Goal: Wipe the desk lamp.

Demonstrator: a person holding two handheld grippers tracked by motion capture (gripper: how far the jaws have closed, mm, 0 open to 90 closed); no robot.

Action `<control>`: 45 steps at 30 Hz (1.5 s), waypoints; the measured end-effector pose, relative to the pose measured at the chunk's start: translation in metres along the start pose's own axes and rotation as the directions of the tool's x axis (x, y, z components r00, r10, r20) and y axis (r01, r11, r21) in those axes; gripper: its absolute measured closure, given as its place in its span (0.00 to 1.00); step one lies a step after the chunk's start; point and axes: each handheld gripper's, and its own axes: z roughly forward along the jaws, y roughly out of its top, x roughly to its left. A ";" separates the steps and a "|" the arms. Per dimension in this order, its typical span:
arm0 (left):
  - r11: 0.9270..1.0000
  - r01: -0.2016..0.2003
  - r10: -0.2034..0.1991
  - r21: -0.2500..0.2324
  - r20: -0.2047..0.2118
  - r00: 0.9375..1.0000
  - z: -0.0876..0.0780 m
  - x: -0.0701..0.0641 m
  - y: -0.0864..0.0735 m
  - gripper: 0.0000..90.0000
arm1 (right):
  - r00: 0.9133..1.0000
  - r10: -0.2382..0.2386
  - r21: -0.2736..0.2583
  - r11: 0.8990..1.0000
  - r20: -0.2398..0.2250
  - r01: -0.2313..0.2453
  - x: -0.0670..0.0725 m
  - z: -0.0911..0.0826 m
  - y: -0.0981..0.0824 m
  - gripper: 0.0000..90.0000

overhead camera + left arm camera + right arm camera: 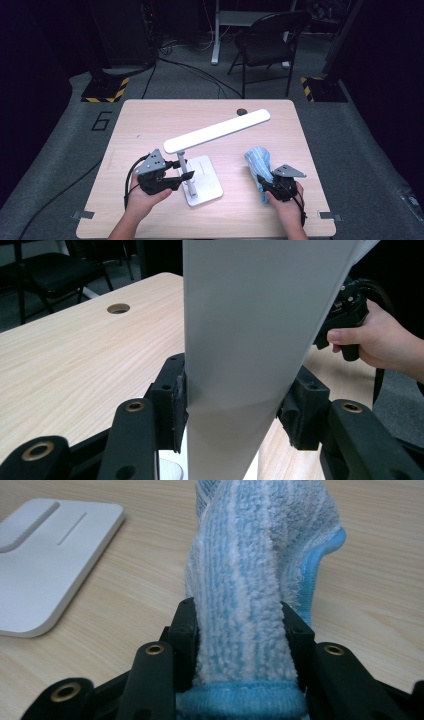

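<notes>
The wooden surface (150, 120) carries a white desk lamp (202, 165) whose flat base (207, 182) sits a little in from the near edge, about midway along it, while its long light bar (217, 131) slants up and away toward the far right corner. Near the lower end of the lamp, the left claw (176, 175) has its jaws on either side of the white body: in the left gripper view the left pad touches the white face (240, 340), the right one sits at its edge, so it reads as clamped on the lamp or almost so. By the near right corner, the right claw (263, 186) is clamped on a blue-and-white striped cloth (257, 162), which stands up bunched out of the jaws; the right gripper view shows the pile squeezed between both pads (240, 610). The step in hand looks like steadying the lamp before wiping it. The next move likely calls for carrying the cloth across to the light bar and drawing it along, with the left grip firm enough that the base does not slide or tip.
</notes>
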 end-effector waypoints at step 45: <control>0.999 0.037 -0.036 -0.016 0.096 0.995 -0.001 -0.007 0.026 0.54 | 0.952 -0.171 0.074 0.978 -0.254 0.196 0.109 0.028 0.019 0.65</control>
